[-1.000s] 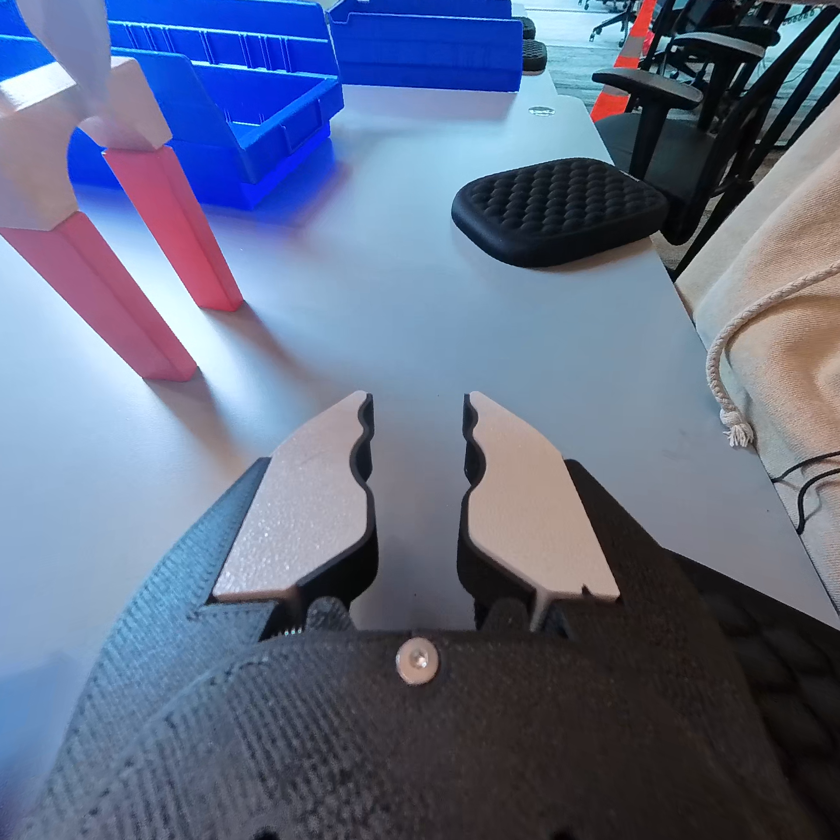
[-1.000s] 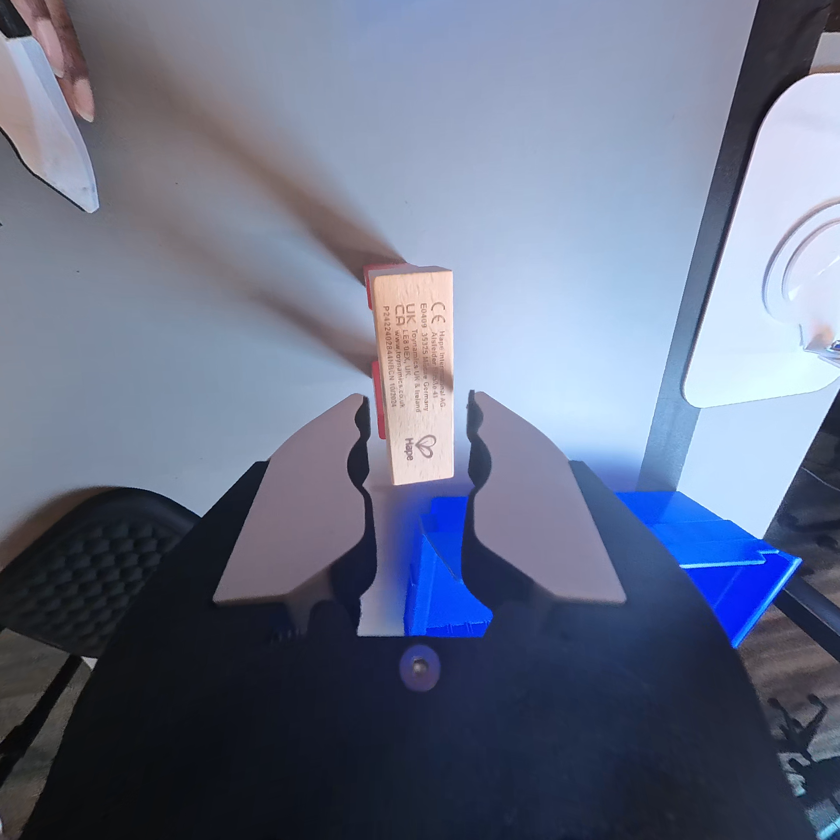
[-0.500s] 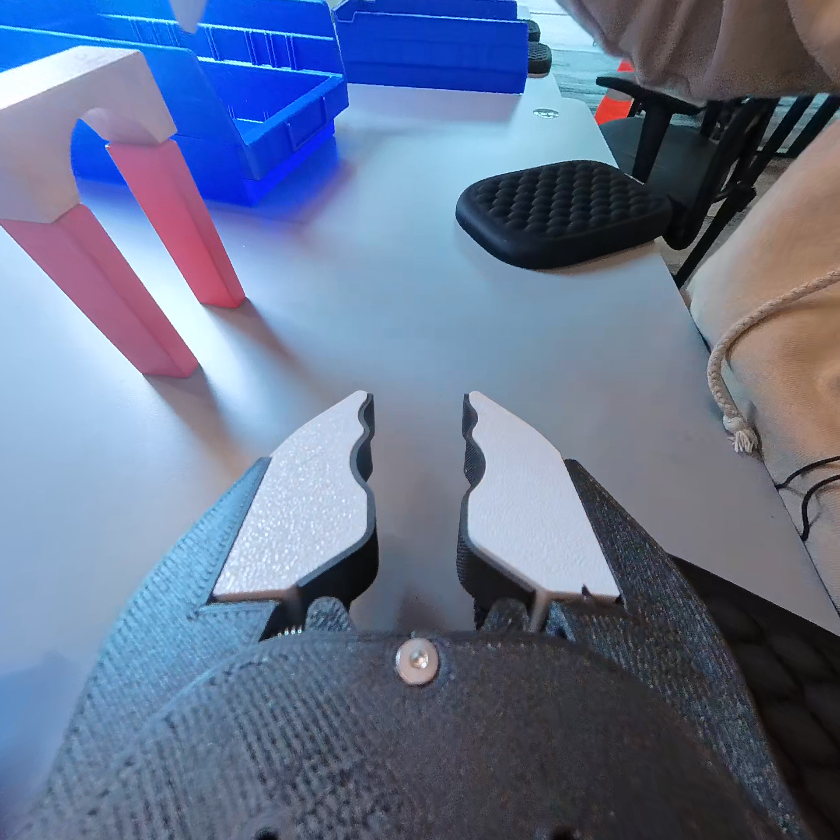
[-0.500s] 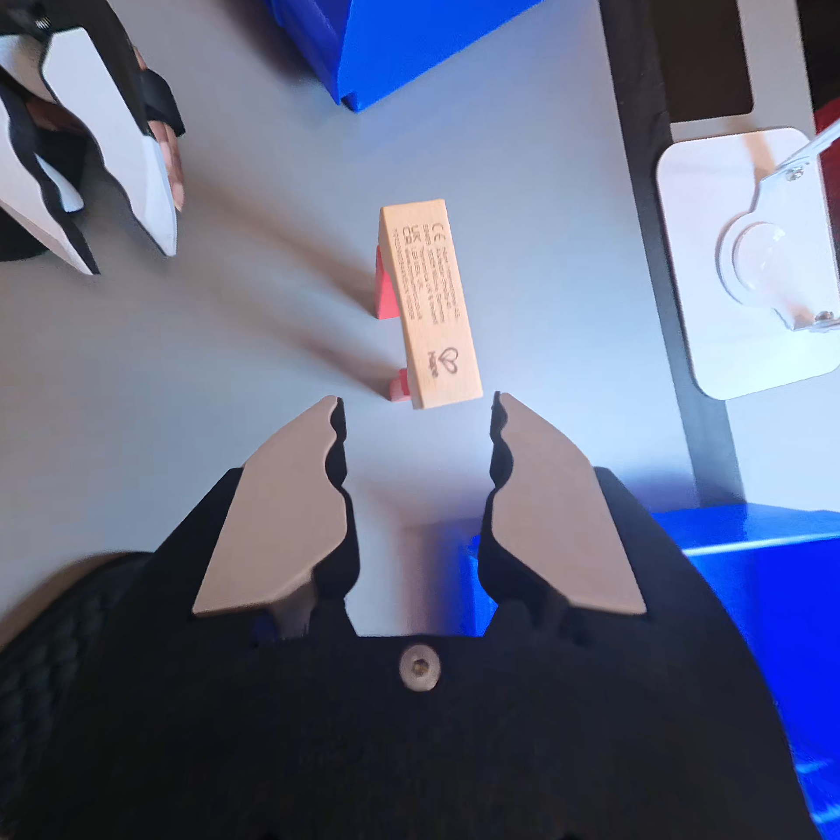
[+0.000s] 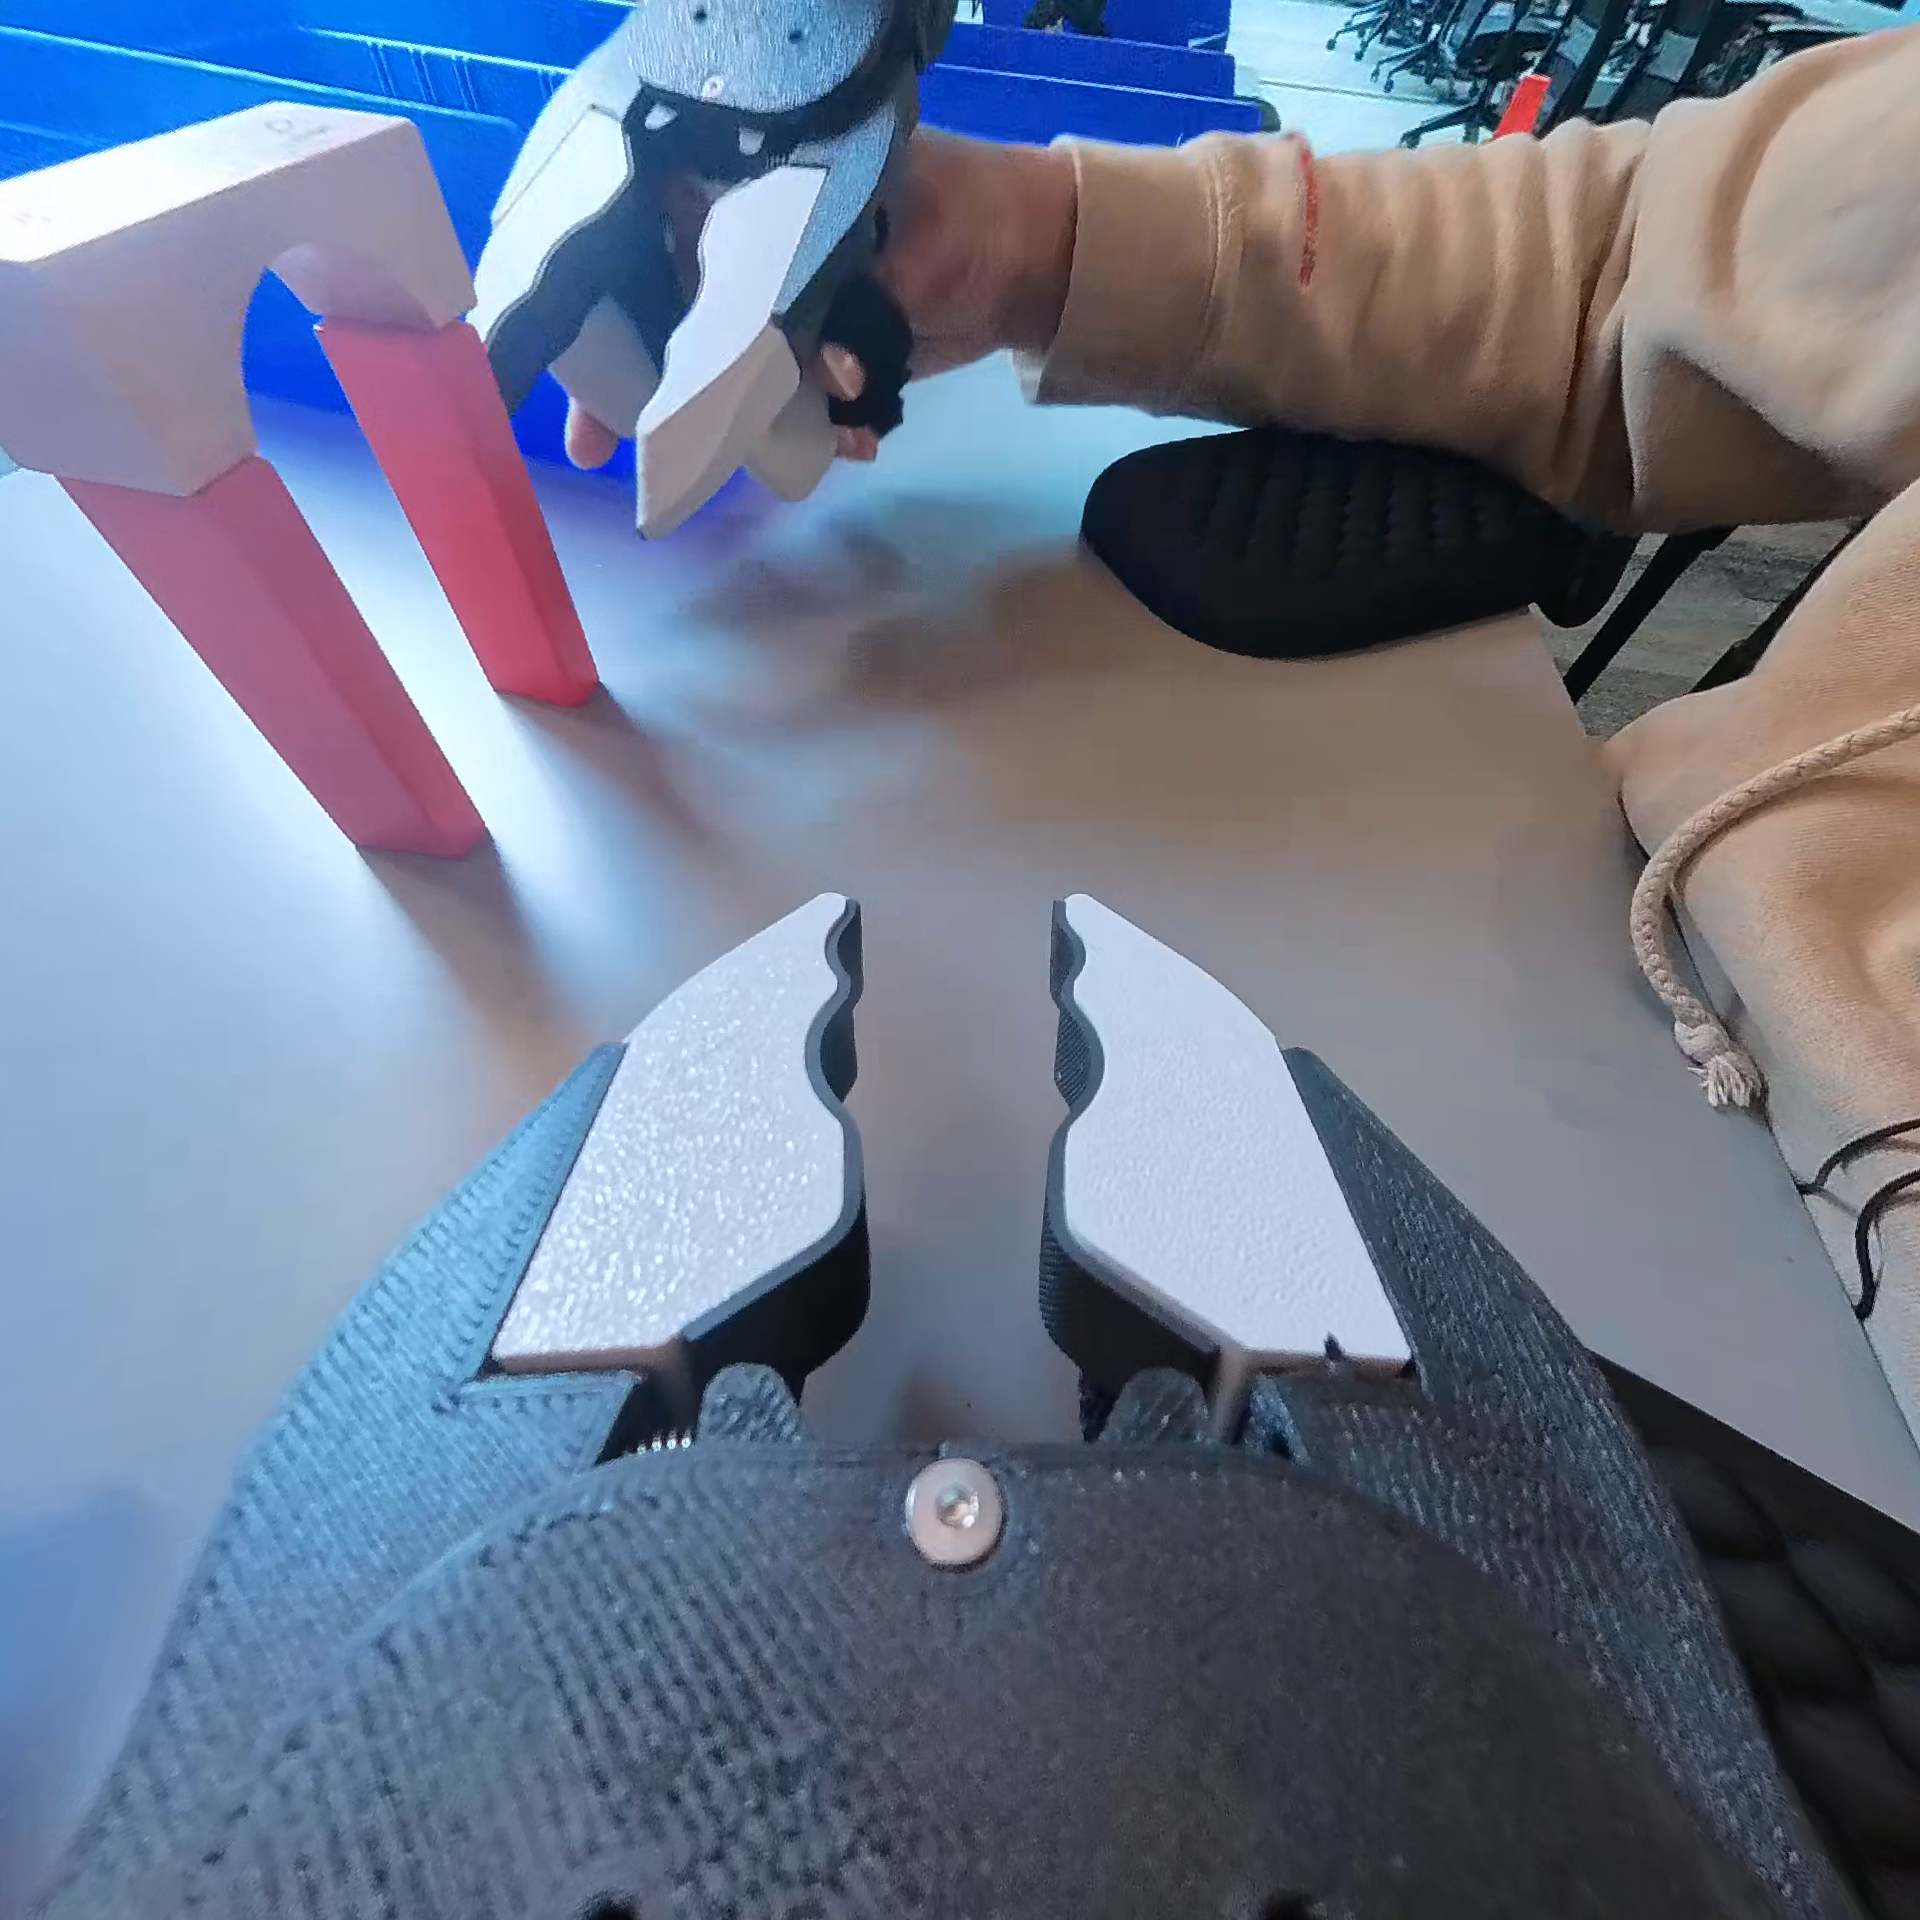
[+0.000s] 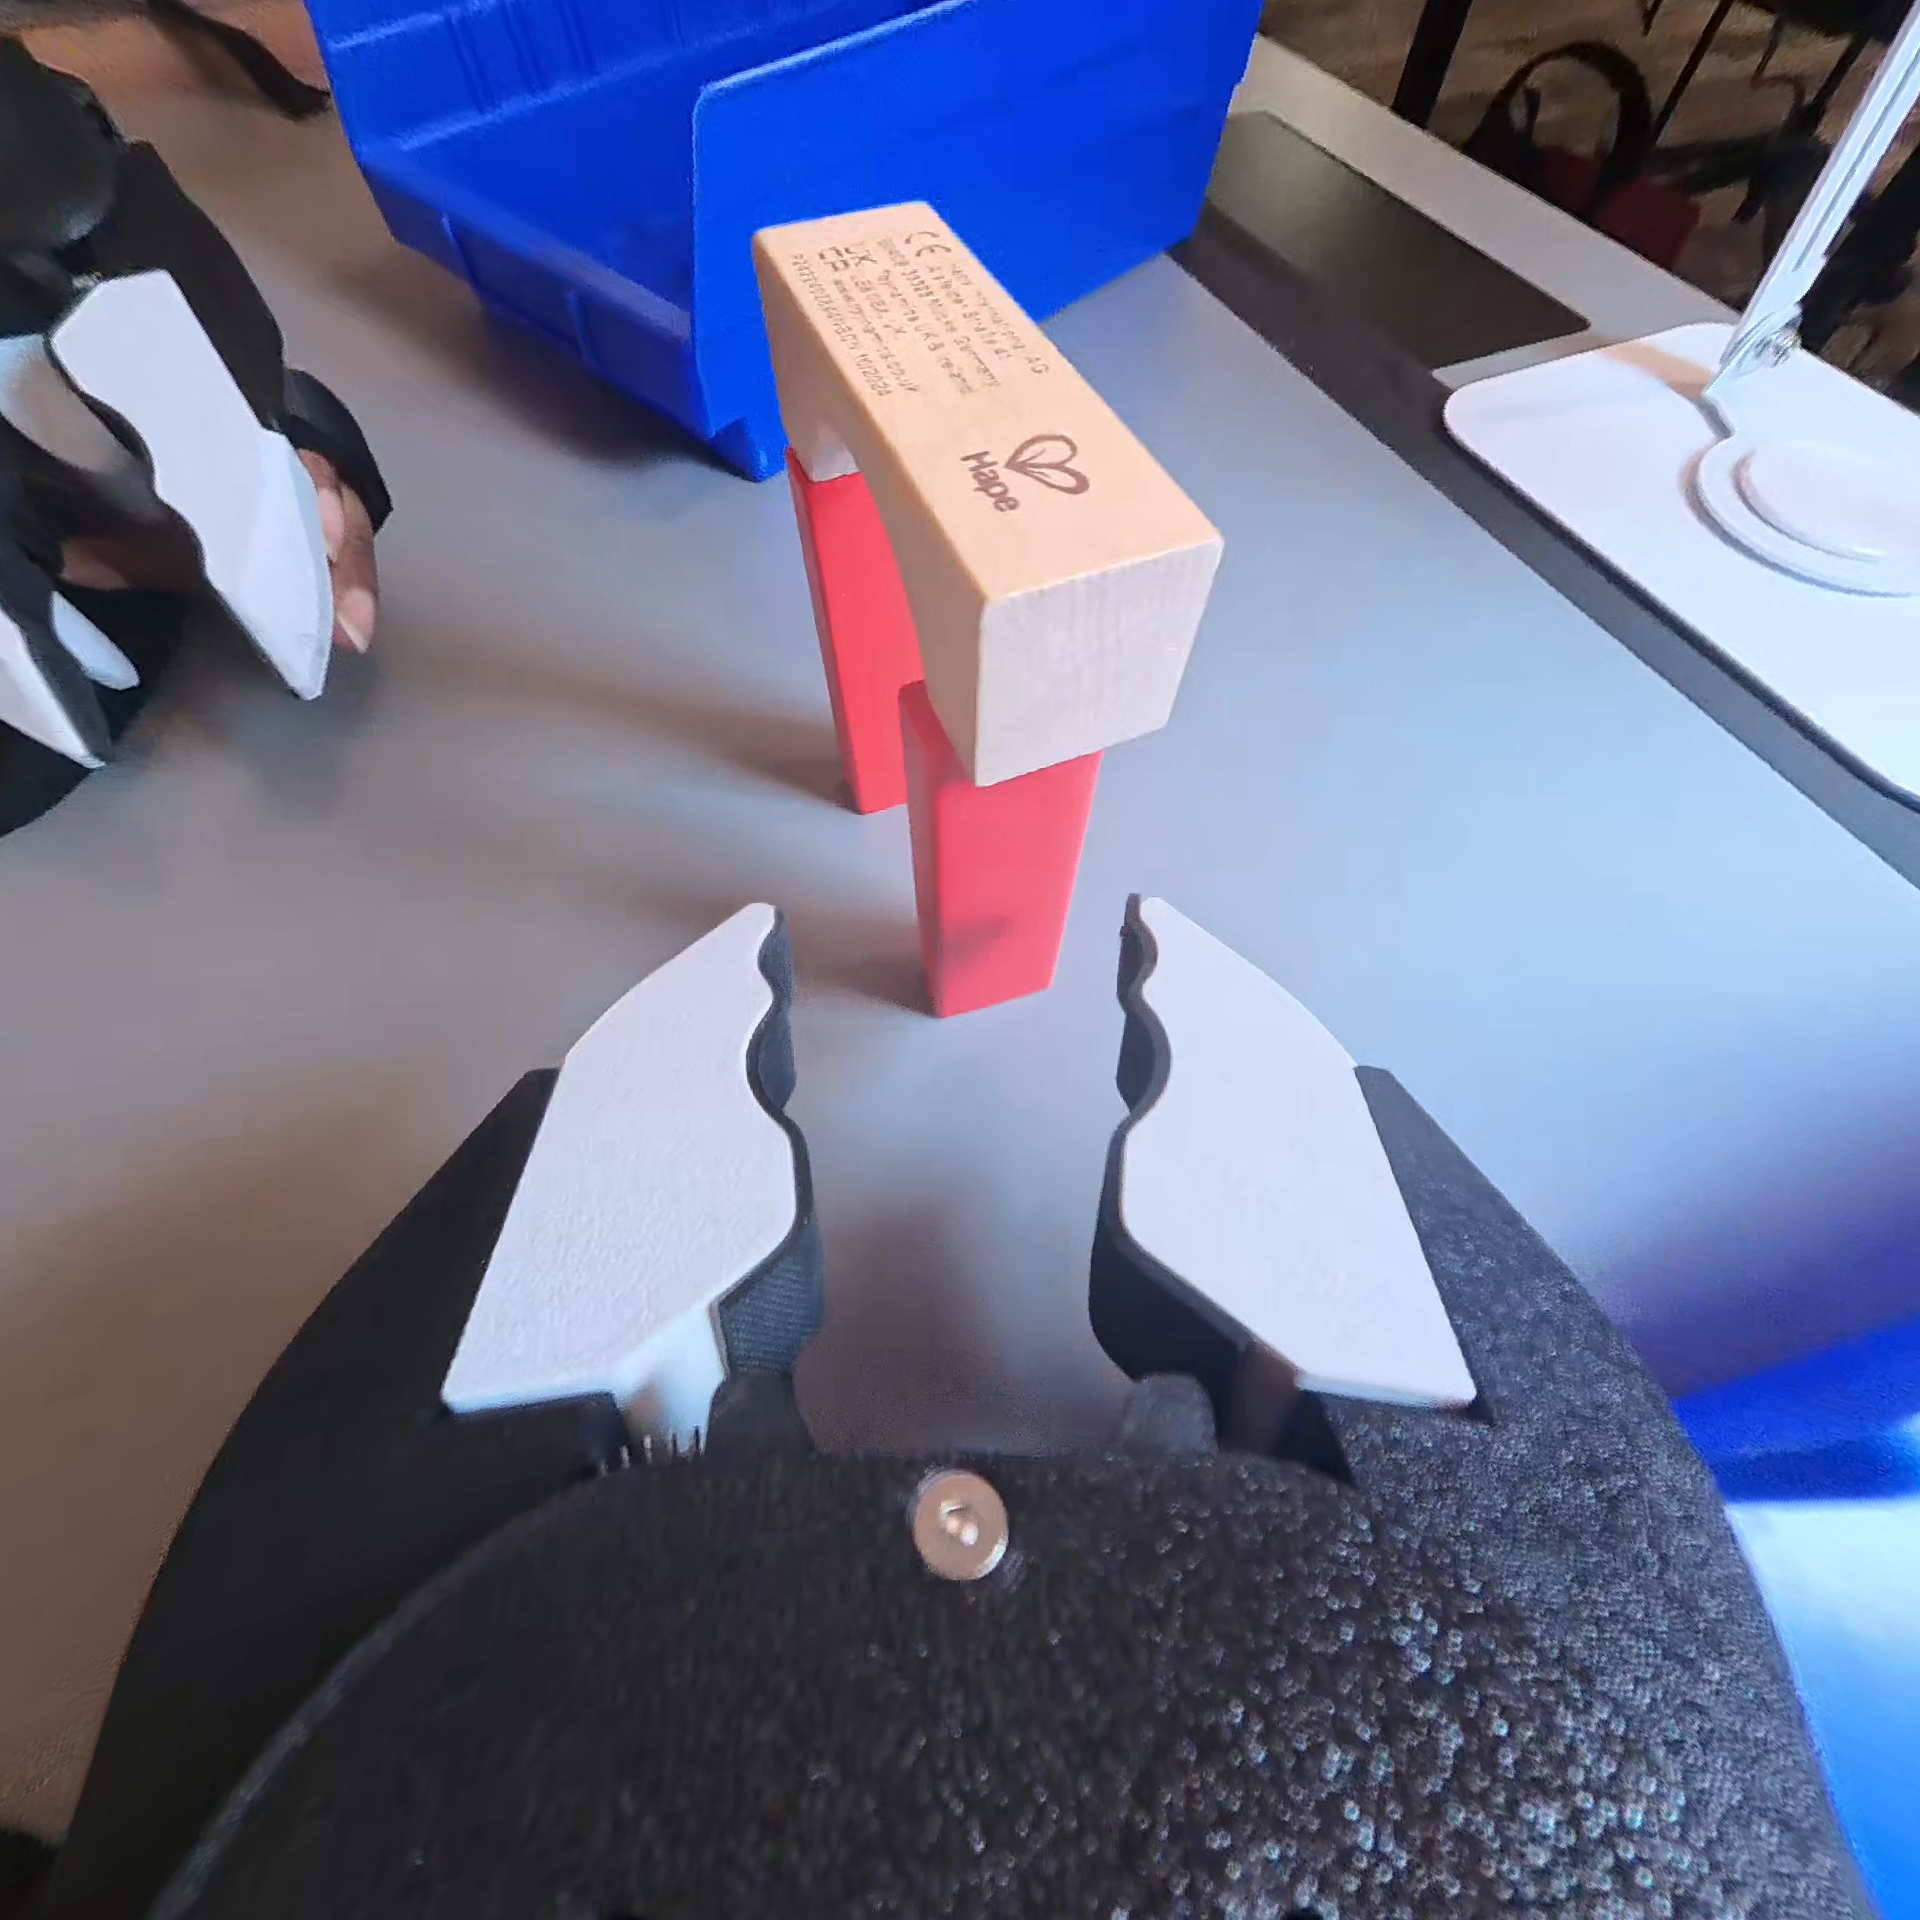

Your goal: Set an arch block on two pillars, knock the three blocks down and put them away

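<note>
The wooden arch block [image 6: 987,488] sits on both red pillars [image 6: 992,883], out on the counter [image 6: 1455,831] before the blue bin [image 6: 582,187], so knocking down looks next. The right gripper [image 6: 951,914] faces the near pillar, fingers apart and empty; the left gripper [image 5: 956,914] waits aside, also parted and empty. A low sideways push at the arch, away from the counter edge, should keep all three blocks on top.
</note>
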`<state>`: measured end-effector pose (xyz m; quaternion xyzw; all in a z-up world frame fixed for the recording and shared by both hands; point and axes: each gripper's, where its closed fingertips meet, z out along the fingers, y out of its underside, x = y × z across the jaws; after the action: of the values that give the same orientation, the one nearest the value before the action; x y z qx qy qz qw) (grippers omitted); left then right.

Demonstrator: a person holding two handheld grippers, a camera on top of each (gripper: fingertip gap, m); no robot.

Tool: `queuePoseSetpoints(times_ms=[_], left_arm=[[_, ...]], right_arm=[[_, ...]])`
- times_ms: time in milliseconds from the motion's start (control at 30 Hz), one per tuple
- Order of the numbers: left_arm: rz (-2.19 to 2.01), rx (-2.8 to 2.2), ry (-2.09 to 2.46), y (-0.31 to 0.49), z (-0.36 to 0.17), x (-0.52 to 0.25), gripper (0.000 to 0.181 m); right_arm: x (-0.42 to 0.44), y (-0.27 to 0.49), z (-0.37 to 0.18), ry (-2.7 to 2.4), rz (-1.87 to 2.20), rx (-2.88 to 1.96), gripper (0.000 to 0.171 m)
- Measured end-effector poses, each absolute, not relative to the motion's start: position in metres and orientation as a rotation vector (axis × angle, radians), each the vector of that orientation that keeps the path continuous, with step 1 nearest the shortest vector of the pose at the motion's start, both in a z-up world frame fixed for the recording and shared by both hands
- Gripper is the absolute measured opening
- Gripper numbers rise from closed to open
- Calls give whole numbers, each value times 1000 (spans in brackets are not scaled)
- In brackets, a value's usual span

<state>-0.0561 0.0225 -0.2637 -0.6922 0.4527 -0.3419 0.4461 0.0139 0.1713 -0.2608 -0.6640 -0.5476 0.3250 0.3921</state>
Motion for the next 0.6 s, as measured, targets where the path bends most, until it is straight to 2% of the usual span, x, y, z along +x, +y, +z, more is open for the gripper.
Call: queuePoseSetpoints(times_ms=[600], left_arm=[[-838, -1704, 1164, 19, -266, -52, 33]], right_arm=[[-1, 186, -264, -1343, 889, -1626, 42]])
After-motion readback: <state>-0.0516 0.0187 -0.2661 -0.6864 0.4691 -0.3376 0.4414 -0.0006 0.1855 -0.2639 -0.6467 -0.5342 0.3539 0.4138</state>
